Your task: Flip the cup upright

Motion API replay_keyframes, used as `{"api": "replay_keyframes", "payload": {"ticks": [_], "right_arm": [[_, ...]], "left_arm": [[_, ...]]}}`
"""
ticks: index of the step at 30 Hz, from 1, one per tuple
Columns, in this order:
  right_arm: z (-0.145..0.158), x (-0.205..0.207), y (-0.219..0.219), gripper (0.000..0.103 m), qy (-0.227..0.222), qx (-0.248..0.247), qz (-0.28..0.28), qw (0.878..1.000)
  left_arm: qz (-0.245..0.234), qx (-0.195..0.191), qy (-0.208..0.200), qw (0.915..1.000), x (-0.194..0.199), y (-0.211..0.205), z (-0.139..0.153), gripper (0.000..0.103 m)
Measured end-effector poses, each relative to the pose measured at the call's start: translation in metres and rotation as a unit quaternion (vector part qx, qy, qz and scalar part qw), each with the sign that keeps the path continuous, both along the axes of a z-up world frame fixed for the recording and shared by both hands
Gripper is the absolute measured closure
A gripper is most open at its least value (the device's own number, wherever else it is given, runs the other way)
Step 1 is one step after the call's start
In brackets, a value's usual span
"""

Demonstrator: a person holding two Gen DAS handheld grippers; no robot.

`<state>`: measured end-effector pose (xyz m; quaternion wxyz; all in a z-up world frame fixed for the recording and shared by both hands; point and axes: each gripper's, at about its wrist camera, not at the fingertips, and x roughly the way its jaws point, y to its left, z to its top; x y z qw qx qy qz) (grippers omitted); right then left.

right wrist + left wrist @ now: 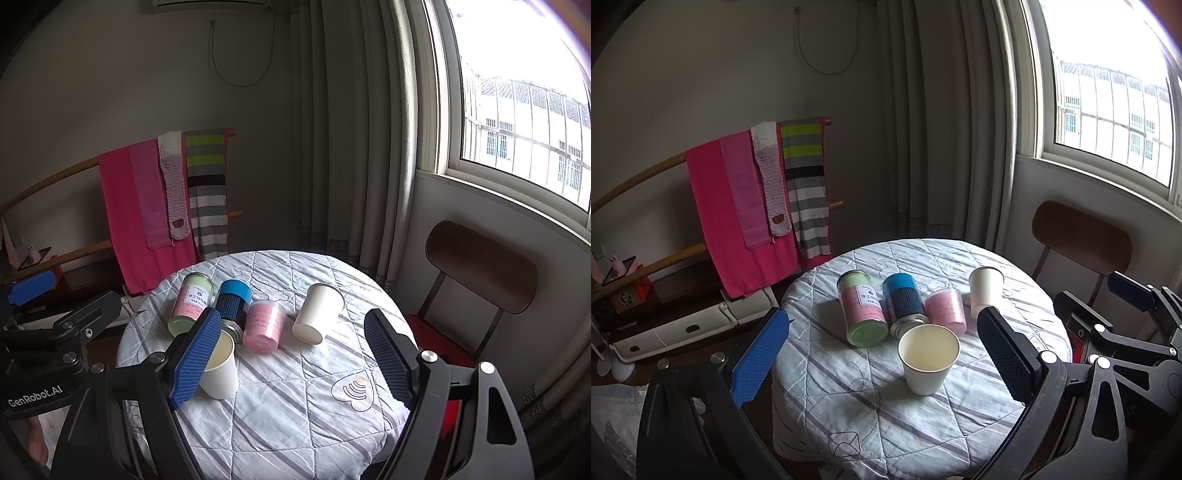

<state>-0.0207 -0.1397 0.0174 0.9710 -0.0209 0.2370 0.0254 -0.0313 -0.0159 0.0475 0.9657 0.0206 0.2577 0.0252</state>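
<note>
Right wrist view alone shows far cup [318, 313] apparently tipped.

A round table [960, 258] with a quilted, striped cloth stands near the corner of a room. On the right, a large window [1108, 110] lets in bright daylight and shows a pale building outside. Long grey curtains [942, 110] hang in folds beside it, reaching down behind the table. A wooden chair [480, 266] with a curved brown back stands to the right of the table, under the sill. On the far left, a wooden rail rack [639, 177] against the plain white wall [720, 74] holds pink towels [716, 206] and a striped scarf [807, 184]. Below the rack sits a low white drawer unit [683, 328].
</note>
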Motion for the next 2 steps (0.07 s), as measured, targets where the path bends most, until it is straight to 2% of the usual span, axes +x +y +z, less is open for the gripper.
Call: {"api": "replay_keyframes", "payload": {"ticks": [2], "right_arm": [[-0.0003,0.0009,0.0002,0.022,0.002,-0.001,-0.001,1.000]], "left_arm": [[-0.002,0.001,0.002,1.0000,0.0006,-0.0006,-0.0007,0.000]]}}
